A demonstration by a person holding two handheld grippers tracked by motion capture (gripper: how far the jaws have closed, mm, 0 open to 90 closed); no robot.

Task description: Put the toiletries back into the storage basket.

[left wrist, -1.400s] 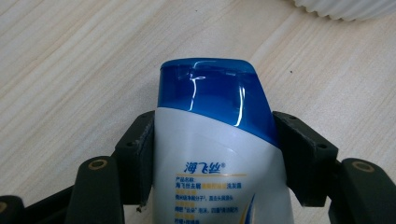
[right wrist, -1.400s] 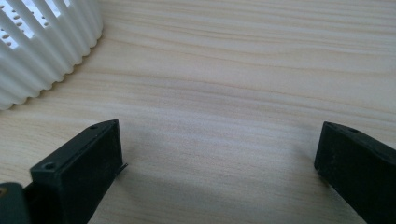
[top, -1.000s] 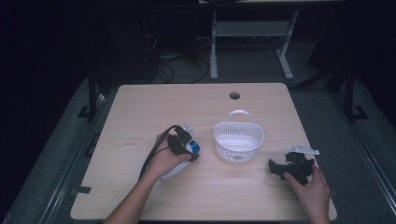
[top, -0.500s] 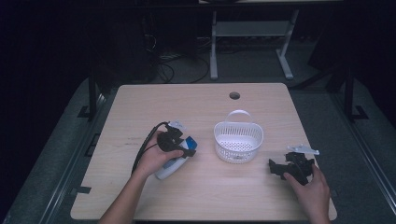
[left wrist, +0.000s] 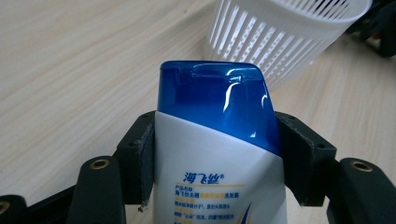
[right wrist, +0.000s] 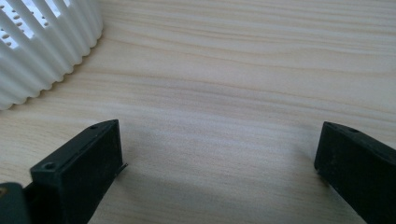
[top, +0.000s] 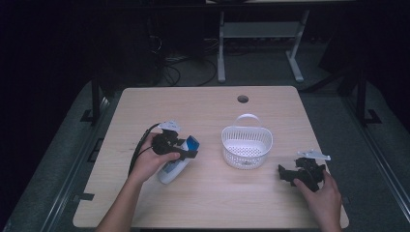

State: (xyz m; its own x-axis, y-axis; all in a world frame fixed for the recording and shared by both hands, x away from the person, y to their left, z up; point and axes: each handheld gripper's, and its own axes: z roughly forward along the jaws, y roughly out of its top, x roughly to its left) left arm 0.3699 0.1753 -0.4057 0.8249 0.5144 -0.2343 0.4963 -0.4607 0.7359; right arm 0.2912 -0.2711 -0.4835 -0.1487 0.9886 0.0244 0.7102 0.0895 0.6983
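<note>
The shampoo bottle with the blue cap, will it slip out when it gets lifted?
Probably not: the left tool pinches the shampoo bottle from both sides just below its blue cap. Its glossy plastic looks smooth, so it could slide if the squeeze loosens. The body seems stiff, not squashed in.

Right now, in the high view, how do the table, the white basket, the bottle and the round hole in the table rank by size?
1. table
2. basket
3. bottle, partly hidden by the left gripper holding it
4. hole
</note>
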